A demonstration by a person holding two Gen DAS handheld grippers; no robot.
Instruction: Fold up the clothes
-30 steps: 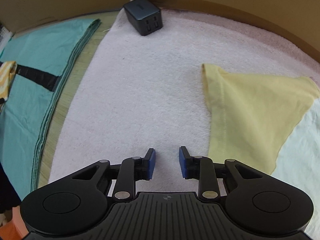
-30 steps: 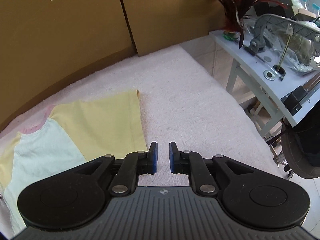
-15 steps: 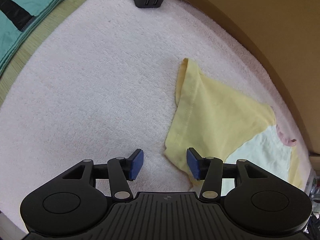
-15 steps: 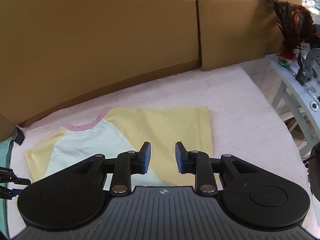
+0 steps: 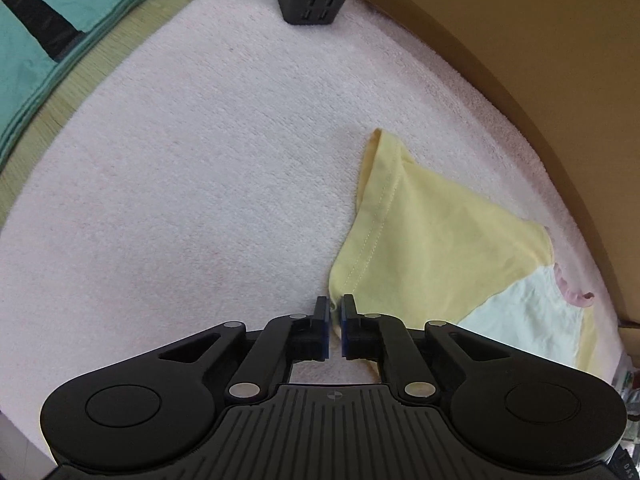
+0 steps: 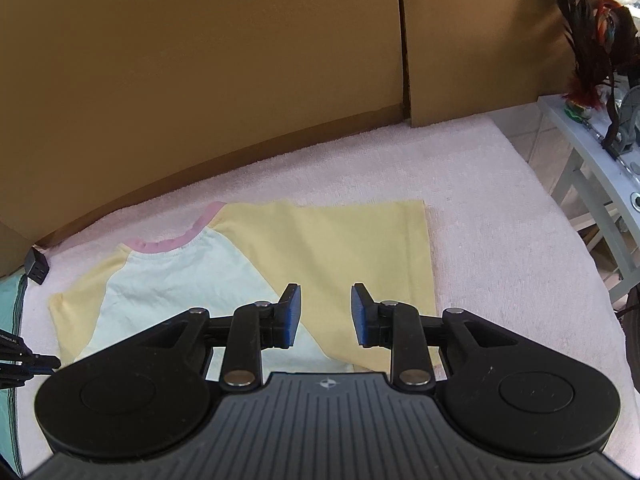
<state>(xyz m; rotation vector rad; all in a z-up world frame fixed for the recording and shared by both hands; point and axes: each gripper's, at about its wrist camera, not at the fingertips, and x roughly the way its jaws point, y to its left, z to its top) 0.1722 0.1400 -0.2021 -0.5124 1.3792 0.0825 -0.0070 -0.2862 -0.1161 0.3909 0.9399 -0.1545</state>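
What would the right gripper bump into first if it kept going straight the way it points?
Probably the shirt. The right gripper, jaws open and empty, points down at its yellow sleeve lying flat on the pink towel. How far above the cloth it hangs is hard to judge.

We note both units match: the left gripper [image 5: 334, 322] and right gripper [image 6: 325, 314] are matte black plastic, each with a ribbed grey-black central housing bearing a small compass-like mark, two round side lobes, silver pivot screws, linkage arms, and blue pads [image 6: 291, 312] lining the jaws.
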